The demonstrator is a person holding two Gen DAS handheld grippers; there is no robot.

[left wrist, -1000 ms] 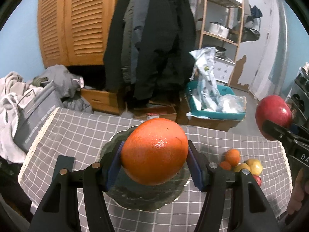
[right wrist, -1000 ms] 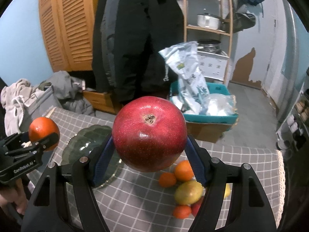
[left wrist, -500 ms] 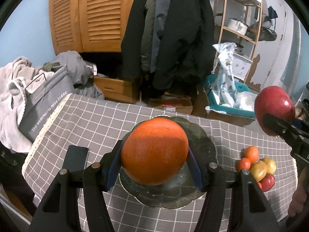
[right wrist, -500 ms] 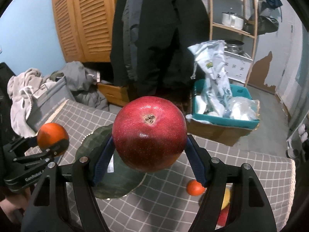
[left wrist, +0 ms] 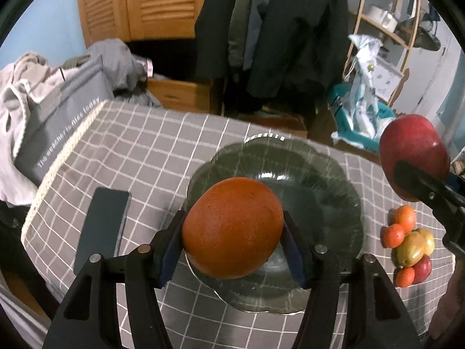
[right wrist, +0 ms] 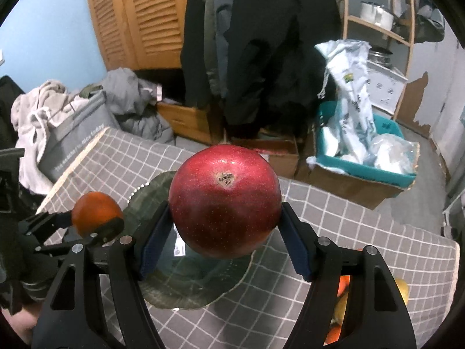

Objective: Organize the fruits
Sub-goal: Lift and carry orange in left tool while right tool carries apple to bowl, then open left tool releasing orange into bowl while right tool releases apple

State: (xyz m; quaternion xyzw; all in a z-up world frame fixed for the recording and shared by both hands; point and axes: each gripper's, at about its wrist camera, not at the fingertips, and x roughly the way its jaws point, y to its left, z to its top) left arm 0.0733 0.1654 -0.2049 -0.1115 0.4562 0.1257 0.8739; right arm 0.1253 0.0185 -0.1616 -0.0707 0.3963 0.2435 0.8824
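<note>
My left gripper (left wrist: 232, 232) is shut on a large orange (left wrist: 232, 226), held just above the near left part of a dark green glass plate (left wrist: 305, 174) on the checked tablecloth. The right gripper (right wrist: 225, 221) is shut on a big red apple (right wrist: 223, 206), over the same plate (right wrist: 186, 285). In the left wrist view the apple (left wrist: 412, 145) hangs at the plate's right edge. The right wrist view shows the orange (right wrist: 96, 212) at the plate's left. A pile of small fruits (left wrist: 409, 241) lies on the cloth right of the plate.
A dark phone-like slab (left wrist: 101, 226) lies on the cloth left of the plate. Beyond the table's far edge stand a grey bag (left wrist: 58, 122), heaped clothes, hanging coats (left wrist: 276, 29) and a teal bin (right wrist: 369, 160) on a cardboard box.
Both grippers have come down and tilted further toward the table. The plate now lies under both fruits, and the right gripper has moved left from above the fruit pile.
</note>
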